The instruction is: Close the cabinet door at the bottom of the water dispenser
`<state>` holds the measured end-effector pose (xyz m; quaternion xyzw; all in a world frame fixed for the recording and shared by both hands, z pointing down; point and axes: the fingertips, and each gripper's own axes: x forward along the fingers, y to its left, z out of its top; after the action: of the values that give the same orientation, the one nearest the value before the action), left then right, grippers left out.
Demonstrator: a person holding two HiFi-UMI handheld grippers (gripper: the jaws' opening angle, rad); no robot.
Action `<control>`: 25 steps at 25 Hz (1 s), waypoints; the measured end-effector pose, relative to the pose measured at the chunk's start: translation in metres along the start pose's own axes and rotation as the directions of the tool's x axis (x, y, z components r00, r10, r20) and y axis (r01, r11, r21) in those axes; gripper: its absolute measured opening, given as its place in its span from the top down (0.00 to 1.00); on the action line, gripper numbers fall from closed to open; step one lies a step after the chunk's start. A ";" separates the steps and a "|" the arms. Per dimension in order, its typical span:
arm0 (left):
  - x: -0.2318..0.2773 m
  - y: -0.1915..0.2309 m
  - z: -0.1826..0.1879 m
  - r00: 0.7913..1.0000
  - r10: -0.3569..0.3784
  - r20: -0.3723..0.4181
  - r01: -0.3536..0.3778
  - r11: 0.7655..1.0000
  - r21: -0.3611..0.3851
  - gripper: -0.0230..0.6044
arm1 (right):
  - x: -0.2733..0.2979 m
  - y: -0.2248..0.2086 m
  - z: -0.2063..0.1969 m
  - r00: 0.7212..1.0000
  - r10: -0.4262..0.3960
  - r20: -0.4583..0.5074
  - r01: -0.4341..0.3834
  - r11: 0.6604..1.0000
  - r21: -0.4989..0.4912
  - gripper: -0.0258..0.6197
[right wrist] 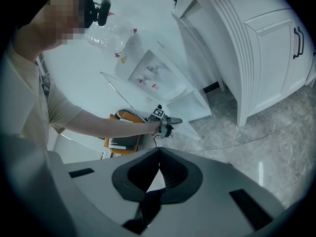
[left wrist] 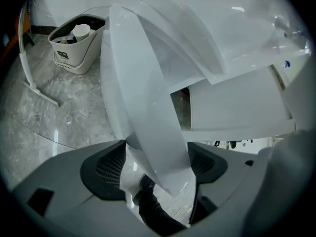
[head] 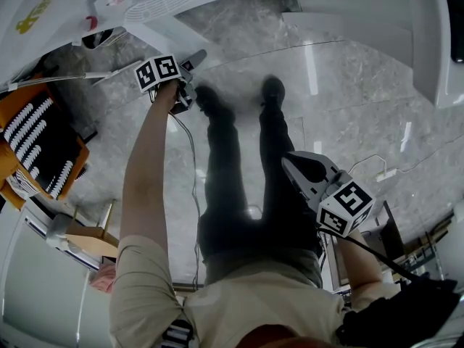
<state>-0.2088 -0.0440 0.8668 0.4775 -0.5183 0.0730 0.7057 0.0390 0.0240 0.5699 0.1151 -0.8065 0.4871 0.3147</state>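
The white water dispenser [head: 51, 9] stands at the top left of the head view, with its bottom cabinet door [head: 168, 33] swung out. In the left gripper view the door [left wrist: 148, 98] is a white panel seen edge-on, and its lower corner reaches down between my left gripper's [left wrist: 158, 168] jaws. Those jaws stand wide, with a gap showing beside the panel. The open compartment [left wrist: 237, 107] lies behind the door. My left gripper [head: 197, 56] is held out at arm's length. My right gripper [head: 291, 164] hangs by my hip, its jaws [right wrist: 159, 152] shut on nothing.
A small white bin [left wrist: 74, 46] with rubbish stands on the grey marble floor left of the door. An orange tray [head: 36, 147] of white items lies at the left. A white cupboard [right wrist: 266, 48] with a black handle stands right of the dispenser. My legs [head: 239, 165] fill the middle.
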 end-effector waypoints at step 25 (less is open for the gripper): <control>0.010 -0.036 0.003 0.986 -0.156 -0.063 0.163 0.977 0.140 0.38 | 0.006 -0.005 0.003 1.000 -0.001 -0.021 0.001 1.000 0.002 0.93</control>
<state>-0.1849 -0.0689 0.8535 0.5654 -0.4532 0.0659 0.6860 0.0355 0.0198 0.5760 0.1107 -0.8026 0.4888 0.3234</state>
